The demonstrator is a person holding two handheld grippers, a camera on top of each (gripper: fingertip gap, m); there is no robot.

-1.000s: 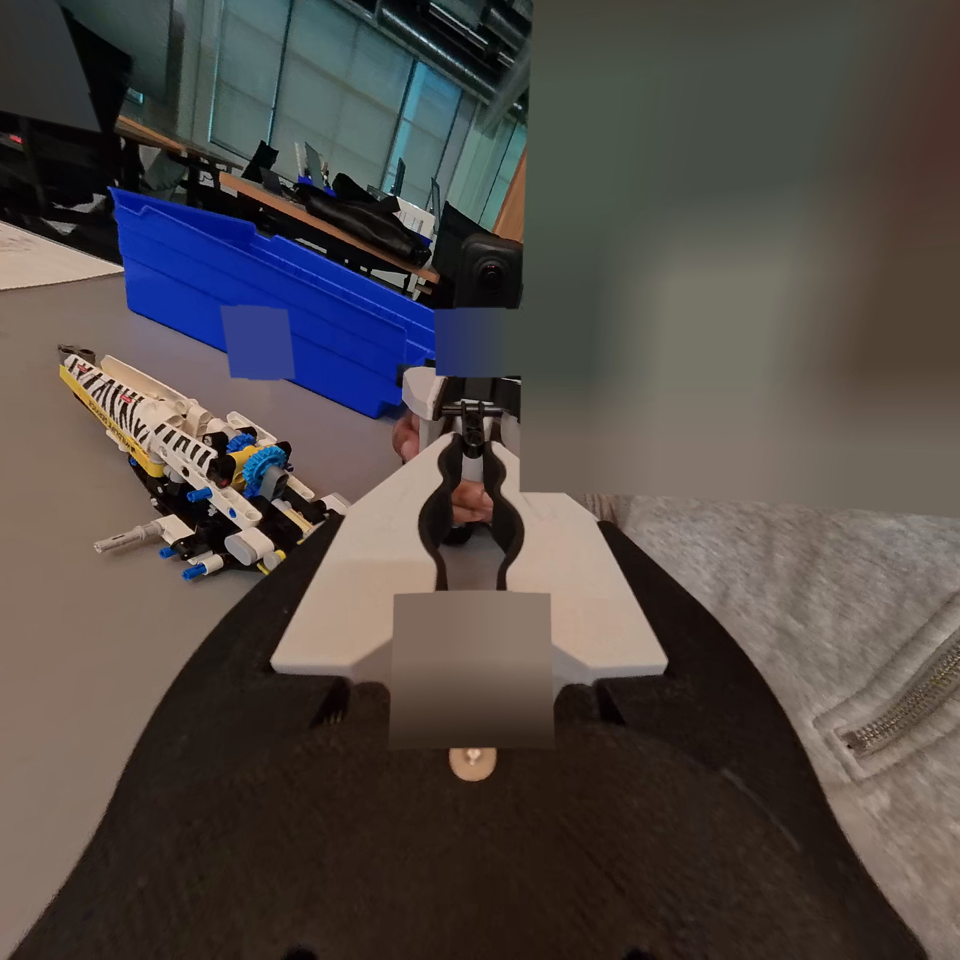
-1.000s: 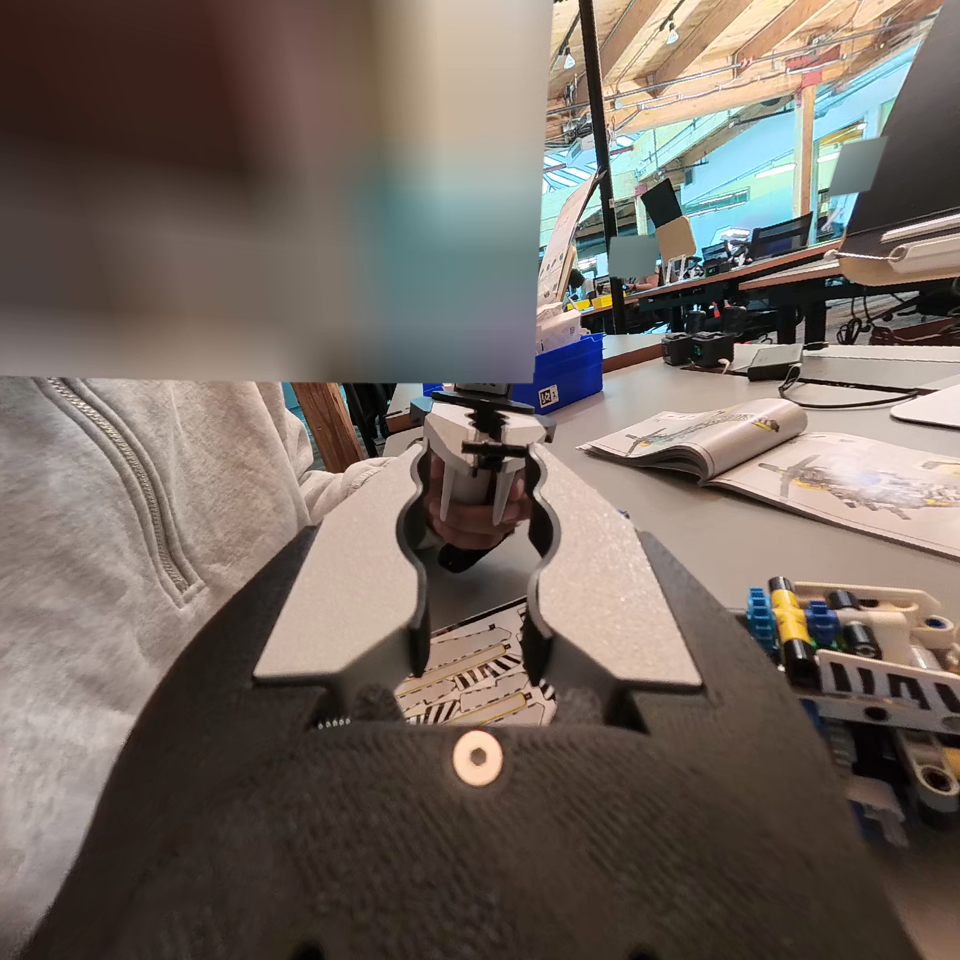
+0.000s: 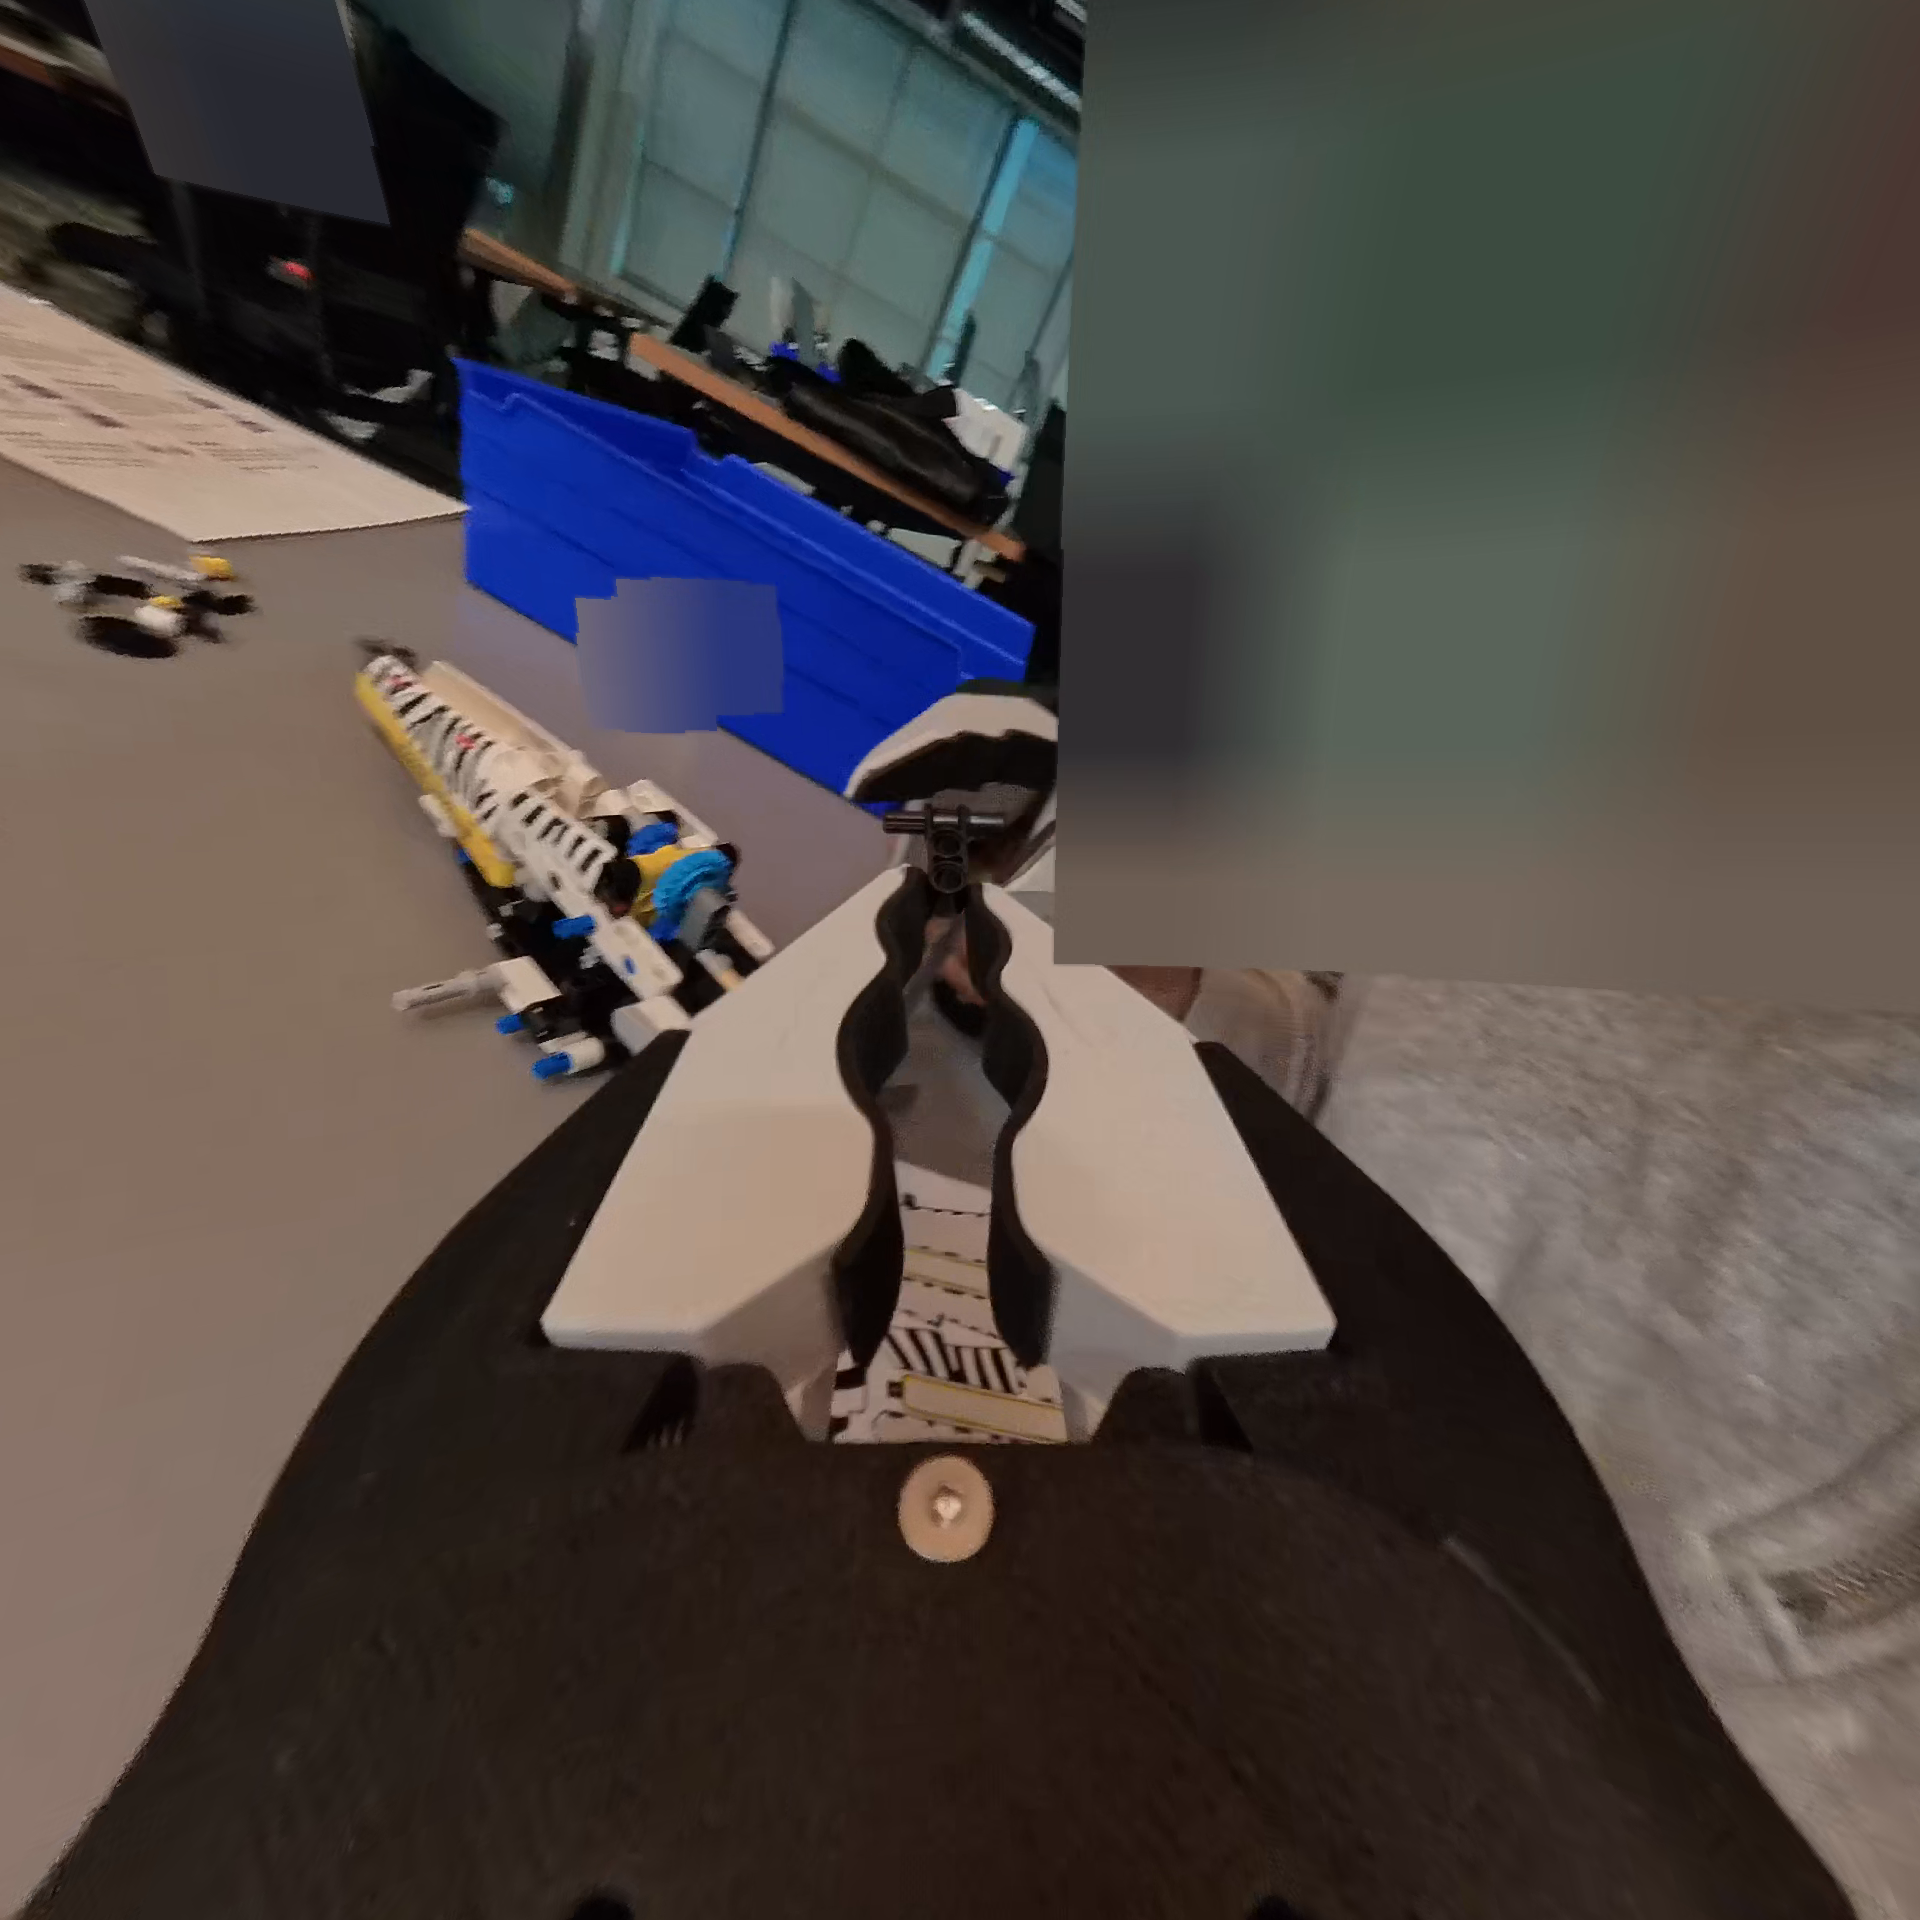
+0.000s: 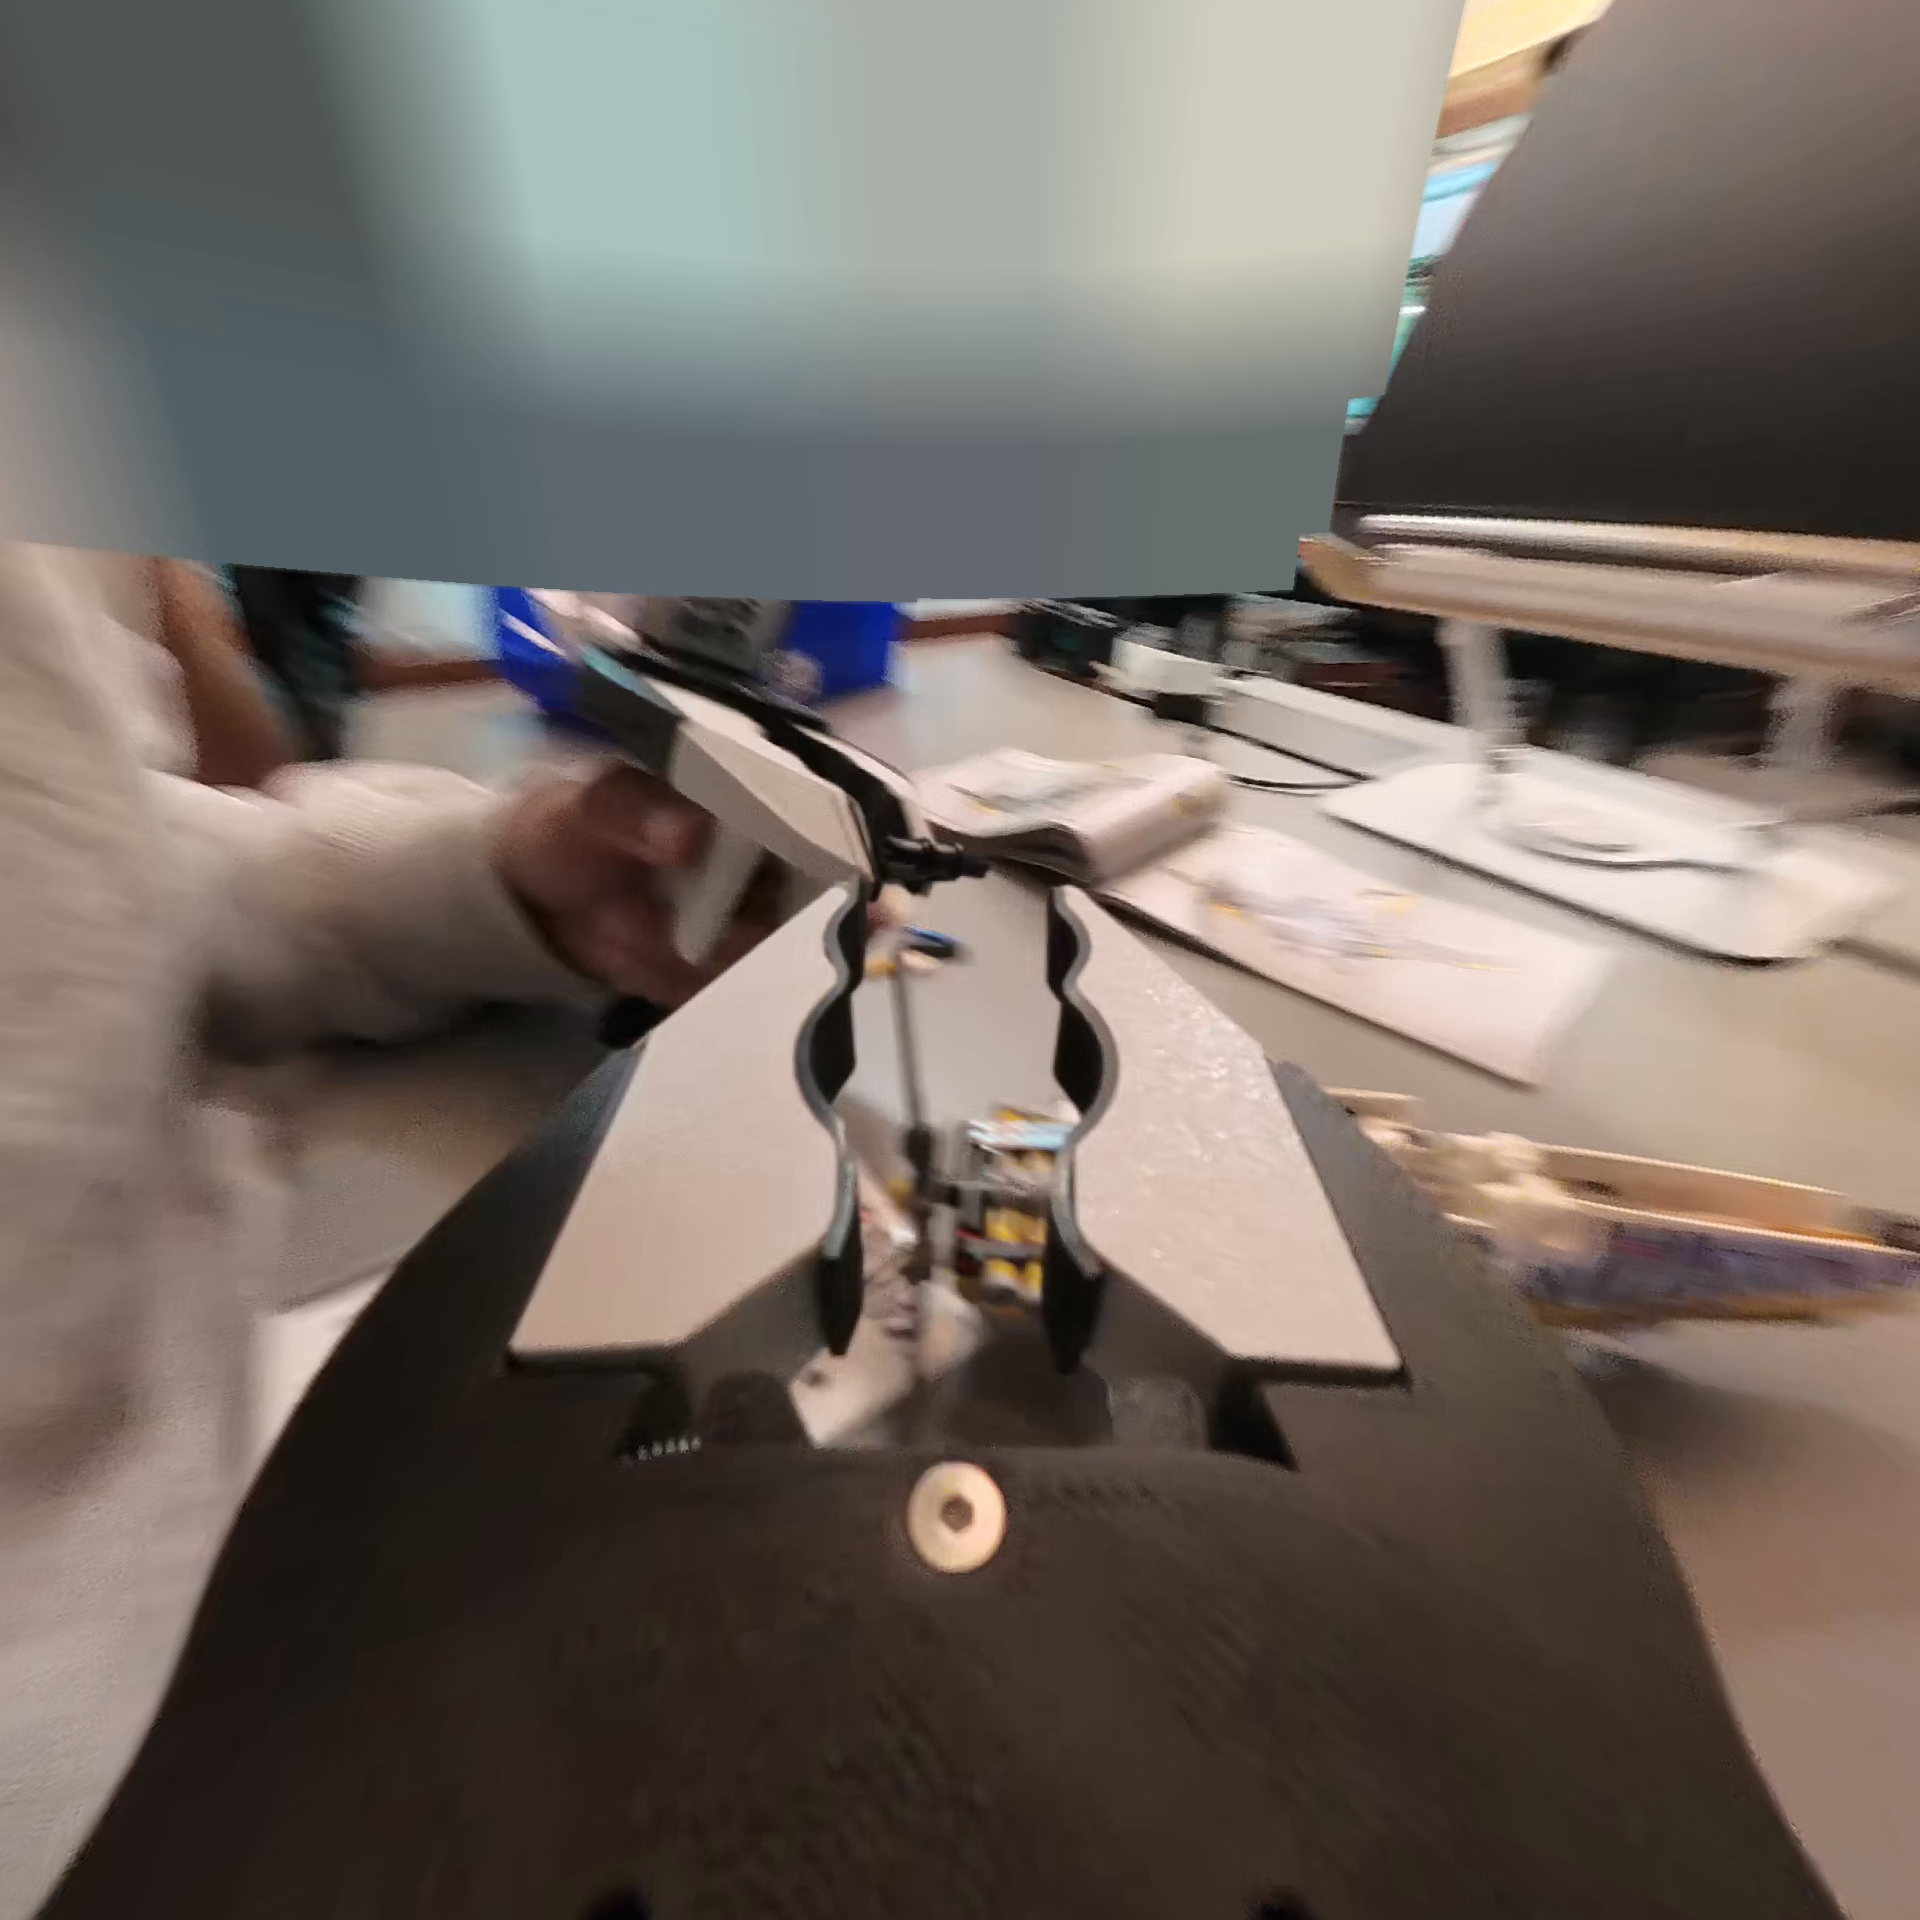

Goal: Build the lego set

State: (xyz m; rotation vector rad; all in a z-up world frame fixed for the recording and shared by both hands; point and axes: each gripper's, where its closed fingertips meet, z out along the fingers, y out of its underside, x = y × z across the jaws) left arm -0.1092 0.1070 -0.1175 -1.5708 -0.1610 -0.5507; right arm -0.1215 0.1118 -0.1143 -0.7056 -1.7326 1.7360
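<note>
Left gripper (image 3: 943, 883) was pinching a small black connector (image 3: 943, 844); right gripper (image 4: 951, 904) hung apart, empty. Reckon it needed lining up onto the half-built model (image 3: 566, 862) next.

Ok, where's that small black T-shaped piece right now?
In the left wrist view the black T-shaped piece is pinched at the left claw tips, right of the striped model.

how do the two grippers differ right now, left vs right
The left gripper is shut on a small black lego piece at its tips; the right gripper is open and holds nothing.
The left gripper's fingers nearly meet at the tips; the right gripper's fingers stand well apart, with table and lego parts showing between them.
Both have light grey fingers with wavy black pads on a black body.
</note>
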